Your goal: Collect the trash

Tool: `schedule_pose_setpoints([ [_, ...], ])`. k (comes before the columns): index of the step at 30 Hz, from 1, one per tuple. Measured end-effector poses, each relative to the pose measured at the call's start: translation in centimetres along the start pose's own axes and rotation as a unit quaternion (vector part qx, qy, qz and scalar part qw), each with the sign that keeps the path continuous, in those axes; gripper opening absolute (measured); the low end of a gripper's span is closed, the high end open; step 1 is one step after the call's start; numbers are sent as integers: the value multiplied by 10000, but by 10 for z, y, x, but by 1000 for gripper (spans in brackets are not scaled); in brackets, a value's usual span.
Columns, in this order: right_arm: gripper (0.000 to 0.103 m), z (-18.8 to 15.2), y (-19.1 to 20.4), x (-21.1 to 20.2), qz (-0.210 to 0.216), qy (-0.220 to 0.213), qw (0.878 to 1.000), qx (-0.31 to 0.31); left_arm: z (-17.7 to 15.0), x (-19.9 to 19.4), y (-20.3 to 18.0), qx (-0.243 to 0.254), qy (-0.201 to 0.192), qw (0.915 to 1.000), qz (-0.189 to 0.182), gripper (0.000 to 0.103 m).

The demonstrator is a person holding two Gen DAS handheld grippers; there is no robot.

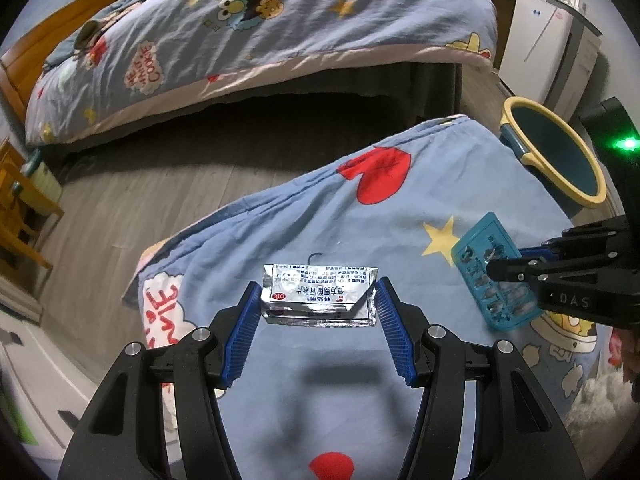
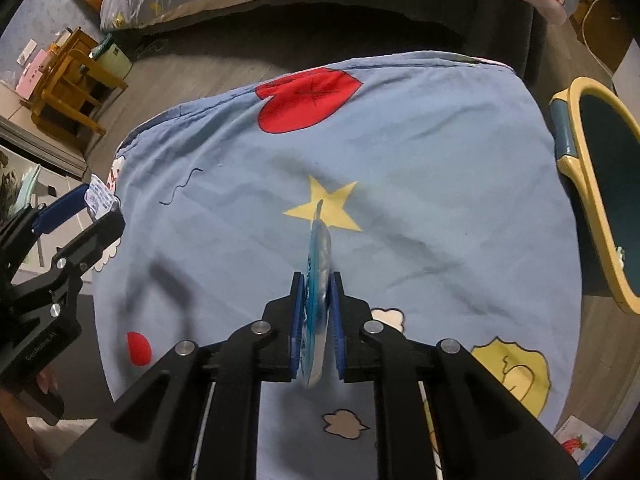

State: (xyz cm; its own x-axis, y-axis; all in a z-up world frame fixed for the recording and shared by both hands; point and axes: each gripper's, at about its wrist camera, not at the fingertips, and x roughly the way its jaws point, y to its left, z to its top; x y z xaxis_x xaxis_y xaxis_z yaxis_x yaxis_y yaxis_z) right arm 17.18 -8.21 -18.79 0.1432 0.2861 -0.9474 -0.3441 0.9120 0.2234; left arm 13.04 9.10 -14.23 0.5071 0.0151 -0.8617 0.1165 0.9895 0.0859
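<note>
Bedroom, cartoon quilt [image 2: 420, 152]. My left hand-held gripper [image 1: 318, 300] is clamped on the foil sachet [image 1: 318, 294], my right hand-held gripper [image 2: 316, 296] on the blister pack [image 2: 319, 256]. Yellow-rimmed bin [image 2: 580, 184] sits just beside the quilt's right edge: carry both over its mouth before letting go.

Left wrist view: sits just behind the left claw [image 1: 318, 304], tipped steeply down onto the blue quilt [image 1: 400, 240], close above it, facing the far bed [image 1: 280, 28]. Right wrist view: sits behind the right claw [image 2: 316, 300], also steeply down, close over the same quilt. Shared ground: quilt with red heart [image 1: 378, 174] and yellow star [image 1: 442, 240], yellow-rimmed bin [image 1: 560, 156] at right, far bed, floor. Each view catches the other claw at its edge.
</note>
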Motion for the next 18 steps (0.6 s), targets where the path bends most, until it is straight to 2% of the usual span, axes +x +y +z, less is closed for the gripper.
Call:
schedule_pose_setpoints([
  [3,12,1,-1,-9,54,-62,10000,23,2,-3,-3,38,-40,10000,-18,59],
  [9,12,1,6,-52,-13,-462,9986,-241,8,-8,-15,120,-131,9998,-68,59],
  [18,12,1,-33,-82,-251,-826,9963,43,22,-12,-54,393,-238,9987,-199,59],
])
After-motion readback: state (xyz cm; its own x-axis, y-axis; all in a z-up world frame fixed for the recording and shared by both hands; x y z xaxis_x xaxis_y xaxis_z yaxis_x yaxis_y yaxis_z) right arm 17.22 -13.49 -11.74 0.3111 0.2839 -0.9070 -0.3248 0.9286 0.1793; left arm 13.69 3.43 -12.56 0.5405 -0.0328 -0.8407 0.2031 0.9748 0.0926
